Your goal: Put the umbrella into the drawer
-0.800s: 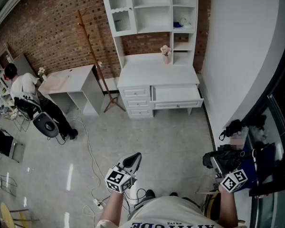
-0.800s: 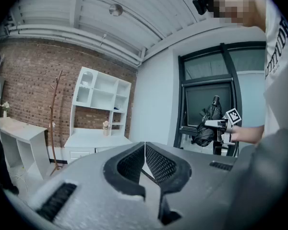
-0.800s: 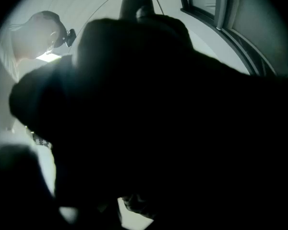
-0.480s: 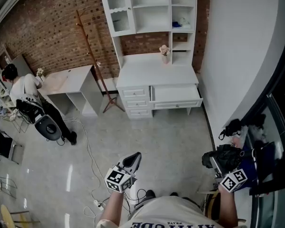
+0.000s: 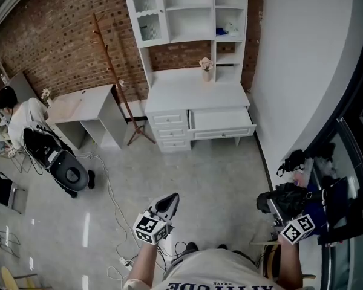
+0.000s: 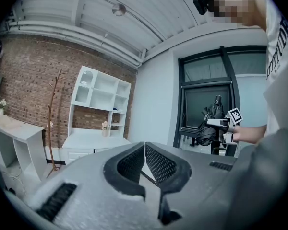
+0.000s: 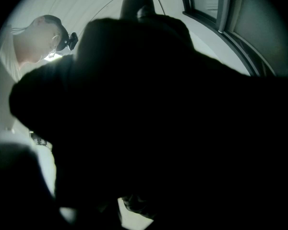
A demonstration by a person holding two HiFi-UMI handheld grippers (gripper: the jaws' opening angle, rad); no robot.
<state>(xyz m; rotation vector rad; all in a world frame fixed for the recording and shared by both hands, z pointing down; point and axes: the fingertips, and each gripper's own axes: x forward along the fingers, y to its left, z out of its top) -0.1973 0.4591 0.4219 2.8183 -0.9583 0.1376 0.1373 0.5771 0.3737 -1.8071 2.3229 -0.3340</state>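
Head view: black folded umbrella (image 5: 288, 197) is low at the picture's right, off the floor, clamped in the right gripper (image 5: 282, 212), just beside the dark window frame (image 5: 351, 162). Right gripper view is nearly all black w/ the umbrella (image 7: 158, 119) right up against the lens, so its jaws can't be read there. Left gripper view shows the right gripper (image 6: 222, 123) from the side, closed round the bunched umbrella (image 6: 206, 131), one end pointing up. Jaws stand wide, on the fabric bundle.

Left gripper (image 5: 171, 202) is at bottom centre, over the grey floor, well apart from the umbrella. In its own view the left gripper (image 6: 144, 150) has both jaws pressed together, nothing btwn them.

Drawer (image 5: 221, 120) is pulled open at the far wall, top right of the white desk (image 5: 193, 92) w/ a shelf unit on top. It's well apart from the umbrella and both grippers. Small flower vase (image 5: 204, 70) stands on the desk top, behind the drawer.

Further out: wooden coat stand (image 5: 118, 82) just left of the desk, in front of the brick wall (image 5: 60, 41). Low white table (image 5: 85, 104) left of that. Seated person (image 5: 21, 116) at the far left edge, black chair (image 5: 66, 168) beside. Cables (image 5: 112, 201) trail over the floor near the left gripper.
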